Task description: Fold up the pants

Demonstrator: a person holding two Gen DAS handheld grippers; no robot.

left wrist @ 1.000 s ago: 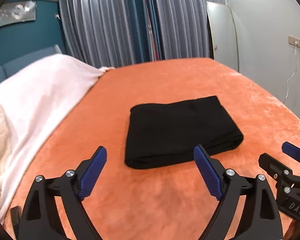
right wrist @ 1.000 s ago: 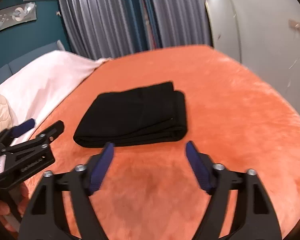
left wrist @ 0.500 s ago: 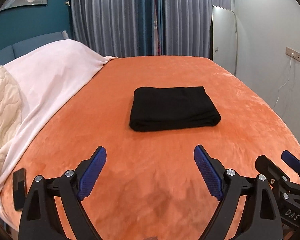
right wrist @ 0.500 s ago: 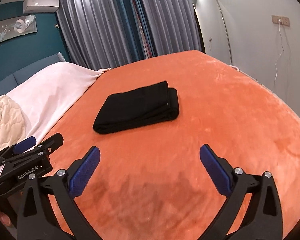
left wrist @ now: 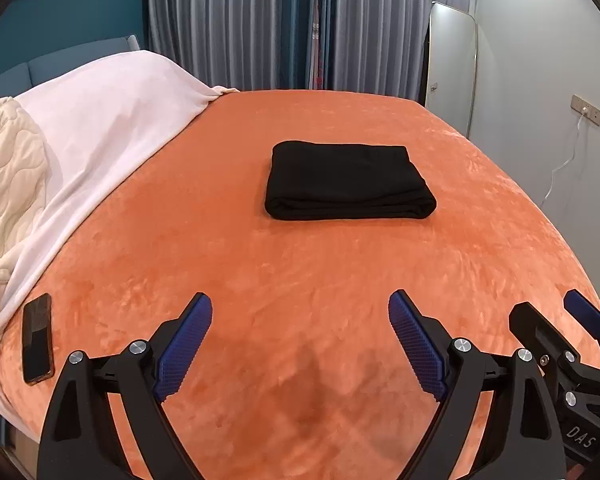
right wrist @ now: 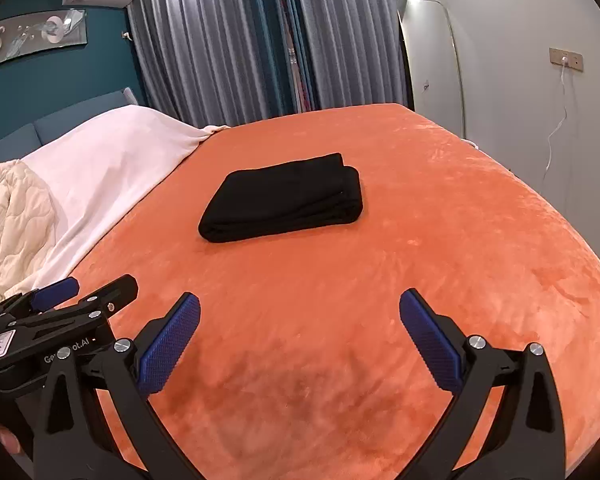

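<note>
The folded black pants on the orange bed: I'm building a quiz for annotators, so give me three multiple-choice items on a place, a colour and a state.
1. Where does the dark flat phone lie?
A. on the pants
B. near the bed's left edge
C. by the mirror

2. What colour are the gripper pads?
A. blue
B. red
C. white

3. How are the pants?
A. spread flat
B. hanging
C. folded

B: phone lies beside the white blanket.
A: left gripper and right gripper have blue pads.
C: folded black pants form a compact stack on the orange bed cover.
</note>
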